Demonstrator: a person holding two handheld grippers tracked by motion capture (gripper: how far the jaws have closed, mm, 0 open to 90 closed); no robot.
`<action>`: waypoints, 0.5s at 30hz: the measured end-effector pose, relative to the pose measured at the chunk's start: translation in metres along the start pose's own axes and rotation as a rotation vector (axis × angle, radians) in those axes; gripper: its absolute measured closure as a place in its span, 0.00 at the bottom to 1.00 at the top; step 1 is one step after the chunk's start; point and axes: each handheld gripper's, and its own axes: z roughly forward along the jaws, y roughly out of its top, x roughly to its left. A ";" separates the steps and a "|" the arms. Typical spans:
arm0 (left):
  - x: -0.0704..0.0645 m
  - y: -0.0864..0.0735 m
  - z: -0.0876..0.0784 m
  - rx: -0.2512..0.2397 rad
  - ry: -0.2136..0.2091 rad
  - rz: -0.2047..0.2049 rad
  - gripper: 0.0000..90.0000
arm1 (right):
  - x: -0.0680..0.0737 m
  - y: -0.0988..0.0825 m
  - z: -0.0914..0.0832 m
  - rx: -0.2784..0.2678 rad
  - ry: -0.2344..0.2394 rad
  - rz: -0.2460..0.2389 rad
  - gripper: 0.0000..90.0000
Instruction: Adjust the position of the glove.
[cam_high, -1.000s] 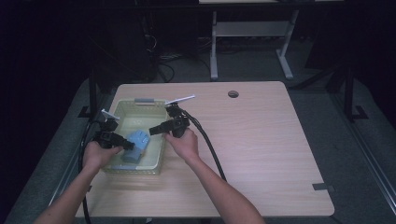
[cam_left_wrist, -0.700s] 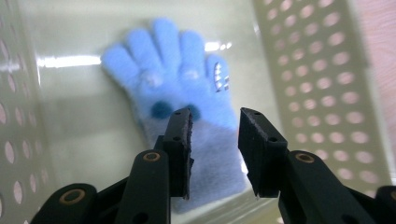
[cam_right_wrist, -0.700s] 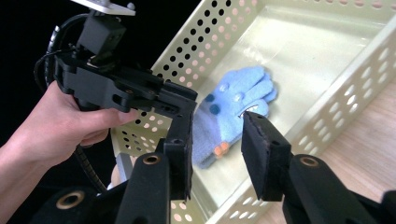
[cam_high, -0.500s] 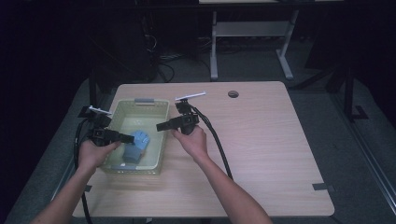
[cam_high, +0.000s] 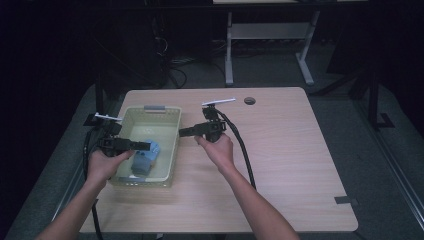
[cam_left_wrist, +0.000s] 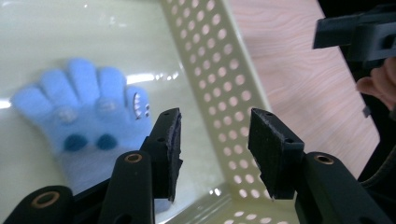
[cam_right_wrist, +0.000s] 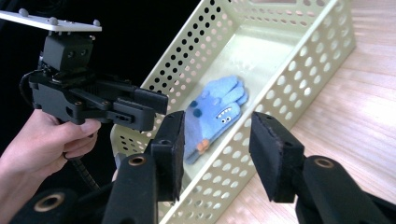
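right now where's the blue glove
The blue glove lies flat on the floor of the pale perforated basket at the table's left in the high view, near its front end, by the left gripper.

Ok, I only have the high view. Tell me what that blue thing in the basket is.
Observer: It's a light blue glove with a toothy cartoon face. It lies flat on the floor of the basket, fingers spread.
Operator: Report the jaws on my left.
Observer: The left tool has just been opening its jaws. Nothing is between them, and the pads are clear of the glove.
Operator: Now the other side.
Observer: The right tool has also just been opening. Its jaws are empty and aimed at the basket's perforated long wall from outside.
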 end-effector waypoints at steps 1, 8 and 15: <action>-0.001 0.000 0.000 0.002 -0.006 0.004 0.59 | -0.001 0.000 -0.002 0.001 -0.001 0.003 0.59; -0.010 0.000 -0.001 -0.016 -0.017 0.018 0.55 | -0.008 -0.001 -0.016 -0.026 0.008 0.011 0.55; -0.022 0.003 0.004 -0.015 -0.022 0.048 0.54 | -0.019 -0.007 -0.033 -0.047 0.003 0.030 0.54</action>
